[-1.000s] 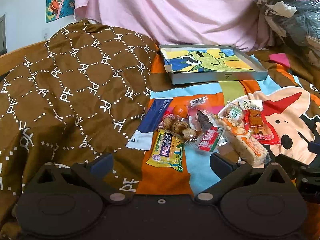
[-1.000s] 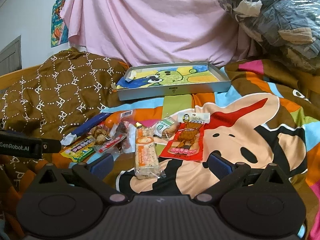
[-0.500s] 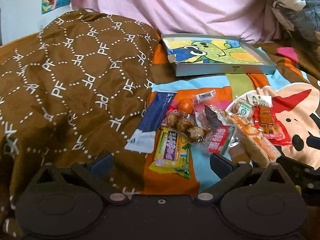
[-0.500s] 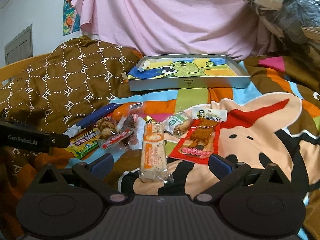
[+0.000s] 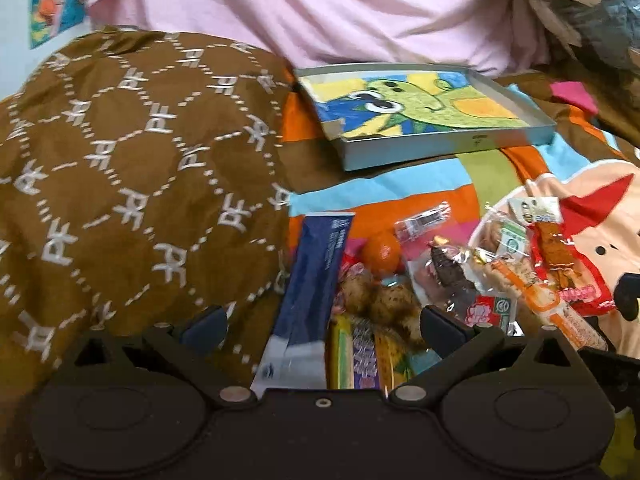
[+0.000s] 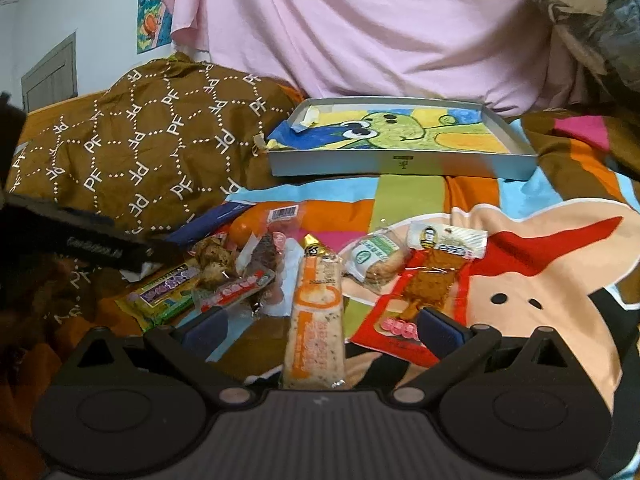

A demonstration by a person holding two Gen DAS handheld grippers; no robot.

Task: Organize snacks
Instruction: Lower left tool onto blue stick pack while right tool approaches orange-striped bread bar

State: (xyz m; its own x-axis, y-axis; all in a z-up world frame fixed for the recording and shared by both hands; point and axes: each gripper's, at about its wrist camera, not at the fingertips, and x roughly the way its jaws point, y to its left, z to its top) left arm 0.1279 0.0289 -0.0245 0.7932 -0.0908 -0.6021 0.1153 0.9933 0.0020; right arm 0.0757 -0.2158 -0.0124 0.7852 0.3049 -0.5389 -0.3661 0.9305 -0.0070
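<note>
Both grippers' fingers (image 5: 204, 326) spread empty, the long orange-and-white plastic-wrapped snack bar (image 6: 316, 320) at twelve o'clock of the right gripper (image 6: 322, 330) looks light, crinkly, slippery: best pinched mid-length.

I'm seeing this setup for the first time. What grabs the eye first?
A jumble of snack packets, among them a long orange-and-white bar and a red packet, lies on the bright cartoon bedspread. Behind them sits a shallow grey box lined with a green cartoon picture. Both tongs hover open near the pile.
</note>
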